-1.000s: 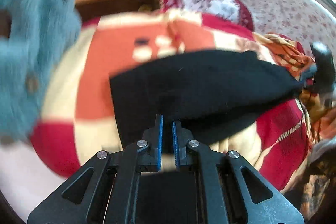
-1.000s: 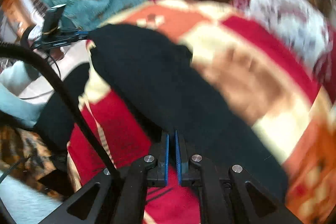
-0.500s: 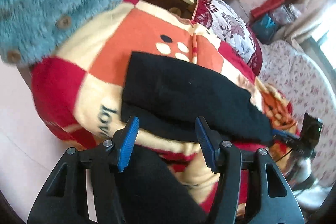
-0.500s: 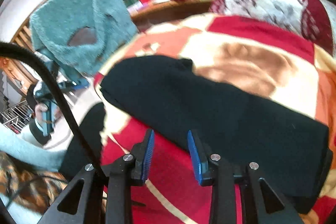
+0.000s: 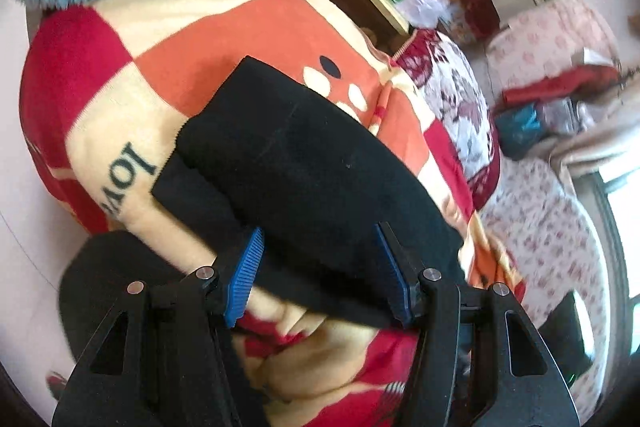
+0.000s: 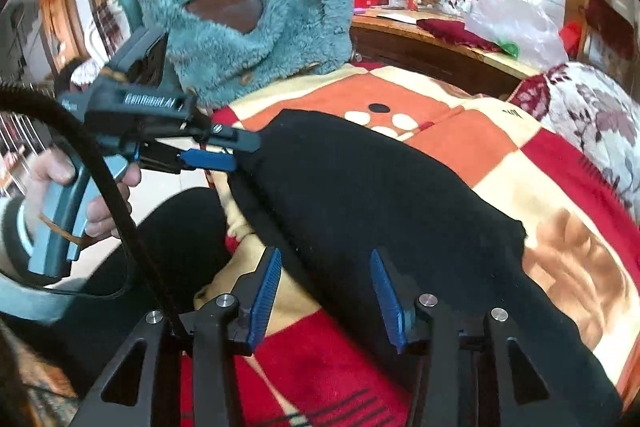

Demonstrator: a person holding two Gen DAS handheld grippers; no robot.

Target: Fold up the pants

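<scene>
the black pants (image 5: pixel 304 163) are folded into a thick long bundle lying on a checked red, orange and cream blanket (image 5: pixel 224 27), running diagonally across it. in the left wrist view you can see two layers, the top one sitting slightly back from the lower one at the near edge. the fabric looks smooth, no big wrinkles.

left gripper (image 5: pixel 320 267) sits low at the near edge of the bundle with its blue fingers (image 5: pixel 246 267) spread wide apart, nothing pinched between them. right gripper (image 6: pixel 326 291) is the same deal, fingers (image 6: pixel 266 293) wide apart, at the long side of the pants. from the right wrist view the left gripper (image 6: pixel 212 151) shows up at the far end of the bundle, held by a hand (image 6: pixel 88 195) on its grey handle, tips right at the pants' corner.

a fluffy teal jacket (image 6: pixel 240 7) hangs at the far corner of the blanket. there's bare blanket past the pants on the far side, and a floral pillow (image 5: pixel 460 107) beyond that.
</scene>
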